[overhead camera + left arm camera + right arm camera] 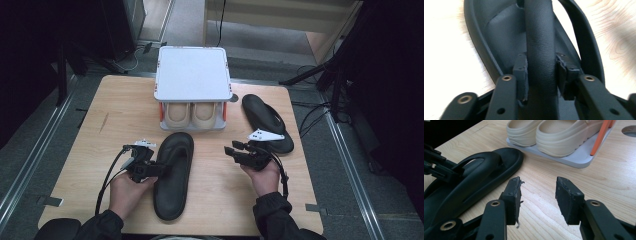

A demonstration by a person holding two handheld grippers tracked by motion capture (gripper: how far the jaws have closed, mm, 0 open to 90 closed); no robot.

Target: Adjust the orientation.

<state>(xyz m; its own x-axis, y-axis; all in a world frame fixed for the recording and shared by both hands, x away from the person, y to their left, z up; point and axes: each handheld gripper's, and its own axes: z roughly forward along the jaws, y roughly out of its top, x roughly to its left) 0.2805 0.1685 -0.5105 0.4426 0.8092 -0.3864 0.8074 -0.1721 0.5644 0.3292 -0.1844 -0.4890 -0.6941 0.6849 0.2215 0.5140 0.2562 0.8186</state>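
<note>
**Left gripper straddling the sandal strap, right gripper waiting open**

Left gripper (150, 169) is sitting at the near black sandal (173, 175), which is lying lengthwise on the wooden table (120, 115) in front of the person. In the left gripper view its jaws are standing one on each side of the sandal's thick strap (541, 50); whether the pads (521, 72) are pressing on the strap or just lying against it cannot be told. The left hand (125, 192) is gripping the tool from below.

Right gripper (235, 150) is hovering over bare table just right of that sandal, jaws standing moderately wide with nothing between them; its worn pads (514, 195) are showing frayed edges. The right hand (264, 177) is holding it level.

A second black sandal (265, 120) is lying at the table's right side, beyond the right gripper.

At the far edge, a white two-level shoe rack (192, 75) with orange posts is standing. On its lower shelf a pair of beige clogs (191, 114) is sitting side by side, heels toward the person; its flat top is carrying nothing.
</note>
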